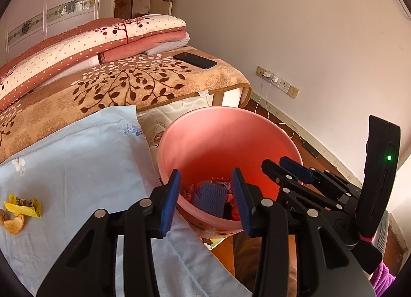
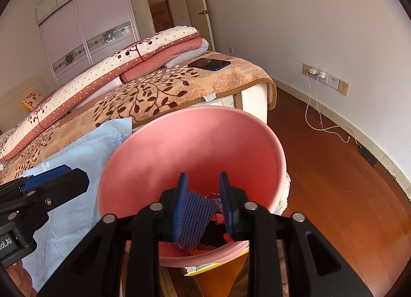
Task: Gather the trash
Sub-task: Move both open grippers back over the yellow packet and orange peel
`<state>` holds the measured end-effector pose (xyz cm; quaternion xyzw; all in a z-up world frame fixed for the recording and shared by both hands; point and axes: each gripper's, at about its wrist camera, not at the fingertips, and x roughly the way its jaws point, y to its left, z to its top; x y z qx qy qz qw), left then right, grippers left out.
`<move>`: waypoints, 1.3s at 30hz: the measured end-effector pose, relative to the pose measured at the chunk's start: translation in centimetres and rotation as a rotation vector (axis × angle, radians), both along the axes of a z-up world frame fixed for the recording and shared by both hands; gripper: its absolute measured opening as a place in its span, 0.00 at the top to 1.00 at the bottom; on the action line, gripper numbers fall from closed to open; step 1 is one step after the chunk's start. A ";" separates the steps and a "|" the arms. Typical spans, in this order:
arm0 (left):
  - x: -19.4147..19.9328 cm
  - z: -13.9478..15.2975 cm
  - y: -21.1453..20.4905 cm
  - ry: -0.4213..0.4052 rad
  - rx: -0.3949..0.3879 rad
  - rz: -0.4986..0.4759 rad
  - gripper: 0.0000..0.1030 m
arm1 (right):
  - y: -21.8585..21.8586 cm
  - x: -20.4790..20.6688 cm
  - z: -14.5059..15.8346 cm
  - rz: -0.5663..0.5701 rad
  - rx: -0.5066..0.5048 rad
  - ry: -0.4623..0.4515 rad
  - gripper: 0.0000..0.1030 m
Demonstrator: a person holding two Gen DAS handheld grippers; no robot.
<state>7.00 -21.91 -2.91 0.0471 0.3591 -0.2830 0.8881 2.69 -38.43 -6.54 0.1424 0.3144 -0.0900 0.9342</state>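
Hovering over the pink bin (image 2: 154,158), the right gripper (image 2: 203,201) stands parted around blue foam netting (image 2: 192,219), grip uncertain; left gripper (image 1: 208,199) wide, empty; yellow wrapper (image 1: 23,207) awaits on the sheet (image 1: 77,163).

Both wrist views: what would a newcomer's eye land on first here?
The pink bin fills the middle, beside the bed, already holding wrappers and a purple foam net. Both tools hang over it: the right tool open above the net, the left tool open and empty. Yellow wrapper scraps lie on the blue sheet.
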 end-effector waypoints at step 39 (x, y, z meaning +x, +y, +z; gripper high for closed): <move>-3.1 0.2 16.4 -0.024 -0.053 0.260 0.59 | 13.5 -0.5 2.6 0.229 -0.154 0.009 0.60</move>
